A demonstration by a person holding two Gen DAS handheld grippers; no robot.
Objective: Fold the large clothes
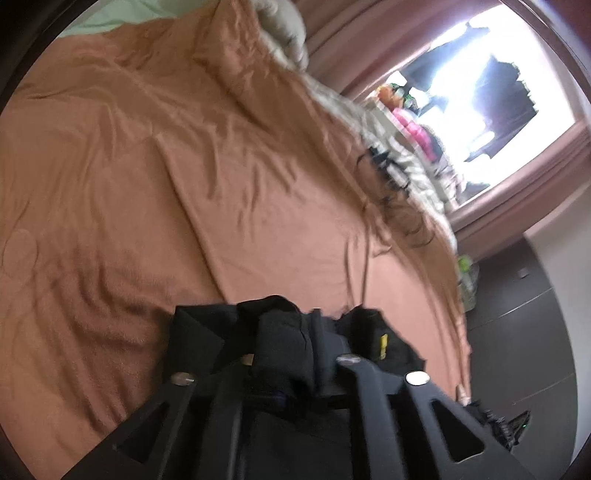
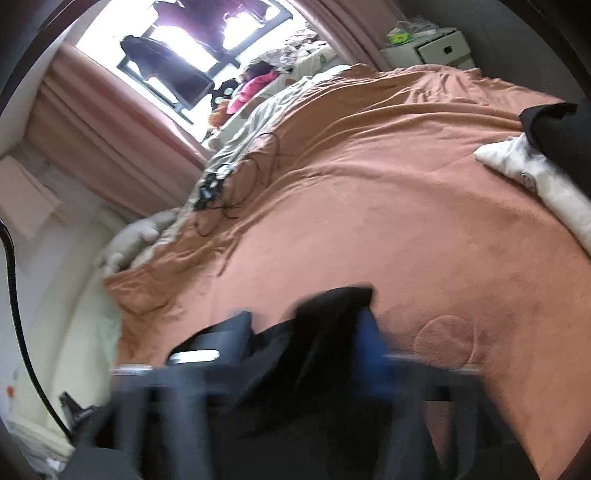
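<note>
A black garment (image 1: pixel 288 343) is bunched between the fingers of my left gripper (image 1: pixel 284 365), which is shut on it above an orange bedspread (image 1: pixel 147 166). In the right wrist view my right gripper (image 2: pixel 306 343) is shut on black cloth (image 2: pixel 332 314) of the same dark garment, held over the bedspread (image 2: pixel 369 184); this view is blurred by motion. The rest of the garment hangs below the fingers and is hidden.
A white folded garment (image 2: pixel 535 184) with a dark one (image 2: pixel 557 129) on it lies at the bed's right edge. Black cables (image 2: pixel 229 192) lie on a grey sheet near the window. Pink curtains (image 2: pixel 110 129), a white nightstand (image 2: pixel 432 48) and a pillow (image 1: pixel 284 26) border the bed.
</note>
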